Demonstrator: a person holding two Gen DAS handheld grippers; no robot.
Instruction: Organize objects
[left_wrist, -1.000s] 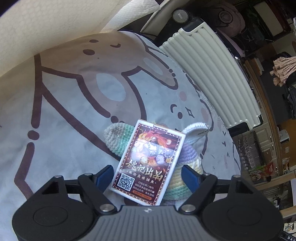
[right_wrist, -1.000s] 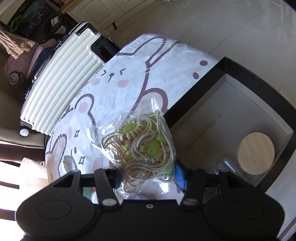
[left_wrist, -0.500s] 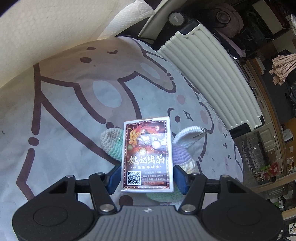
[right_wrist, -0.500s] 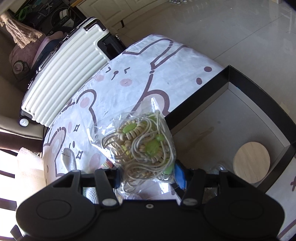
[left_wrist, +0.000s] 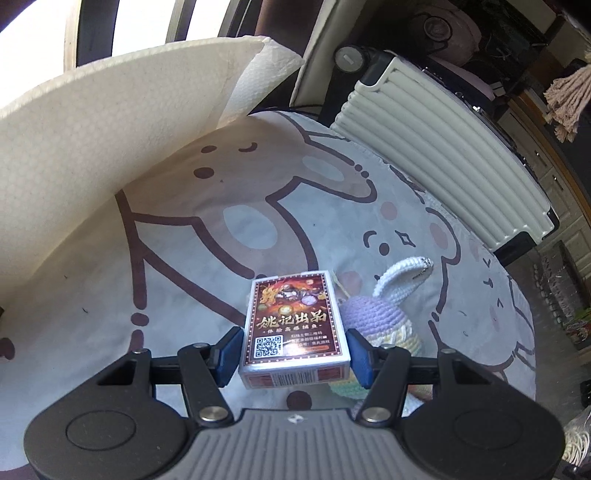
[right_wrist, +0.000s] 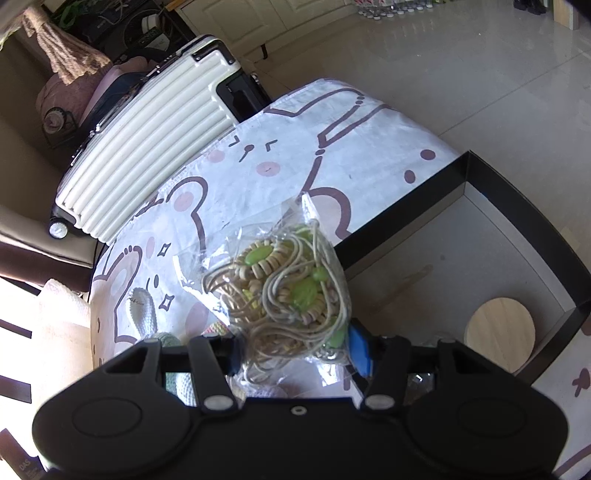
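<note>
My left gripper (left_wrist: 293, 352) is shut on a red and gold card box (left_wrist: 293, 325) and holds it above the bear-print cloth (left_wrist: 207, 229). A crocheted rabbit toy (left_wrist: 384, 314) lies just behind it to the right. My right gripper (right_wrist: 295, 354) is shut on a clear bag of beaded cords (right_wrist: 284, 284), held over the cloth beside the black box (right_wrist: 517, 206). A round wooden lid (right_wrist: 498, 332) lies inside that box.
A cream ribbed suitcase (left_wrist: 447, 140) stands past the cloth's far edge; it also shows in the right wrist view (right_wrist: 147, 147). A white paper towel sheet (left_wrist: 92, 147) rises at the left. The crocheted toy (right_wrist: 142, 306) shows at the lower left of the right wrist view.
My left gripper closed on the card box, straightened it and lifted it off the crocheted toy. My right gripper kept its hold on the bag and drew back slightly.
</note>
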